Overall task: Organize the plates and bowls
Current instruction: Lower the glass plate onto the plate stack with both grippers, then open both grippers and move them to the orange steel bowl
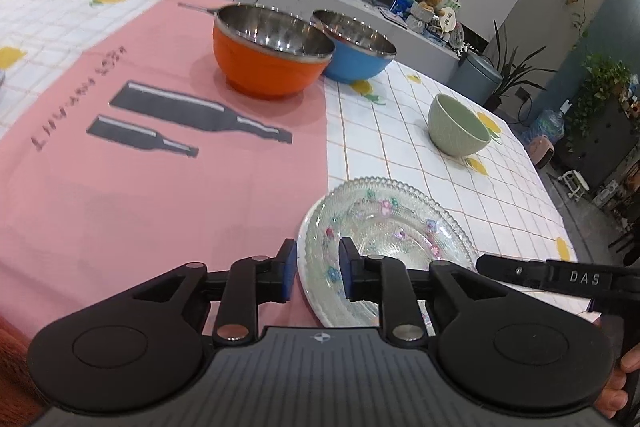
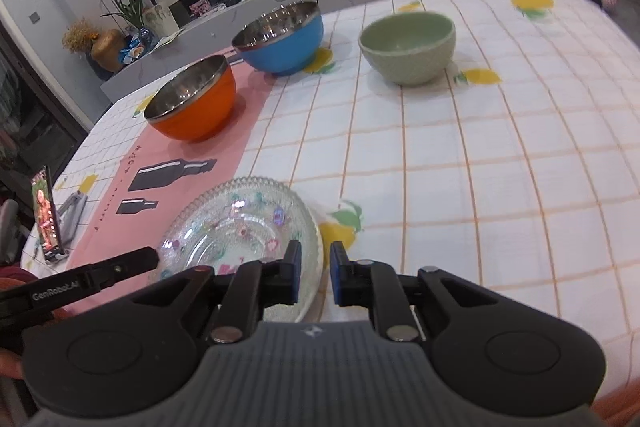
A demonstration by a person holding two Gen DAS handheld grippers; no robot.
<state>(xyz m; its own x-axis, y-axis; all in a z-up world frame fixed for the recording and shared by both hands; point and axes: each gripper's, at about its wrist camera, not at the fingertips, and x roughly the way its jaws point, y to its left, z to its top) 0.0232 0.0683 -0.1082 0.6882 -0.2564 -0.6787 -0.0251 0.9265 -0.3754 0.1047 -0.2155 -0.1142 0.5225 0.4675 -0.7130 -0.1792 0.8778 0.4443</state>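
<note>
Tablecloth (image 1: 420, 131), glass plate (image 1: 384, 227) seemingly between grippers

Left claw (image 1: 317, 273): matte black linkage arms; blue pads (image 1: 289, 273) on both fingertips; round silver pivot screws at the joints
Right claw (image 2: 315, 273): same black build; blue pads (image 2: 338, 275); silver screws on the links
Housing behind each claw: dark grey ribbed plate with a small compass-like emblem; two round black discs either side
Markings: white "DAS" on one claw's side; "GenRobot.AI" on the other's
Skin: bare fingers (image 1: 612, 387) at the housing's right edge
Sleeve: orange-red fuzzy fabric (image 1: 12, 367) left of the housing
</note>
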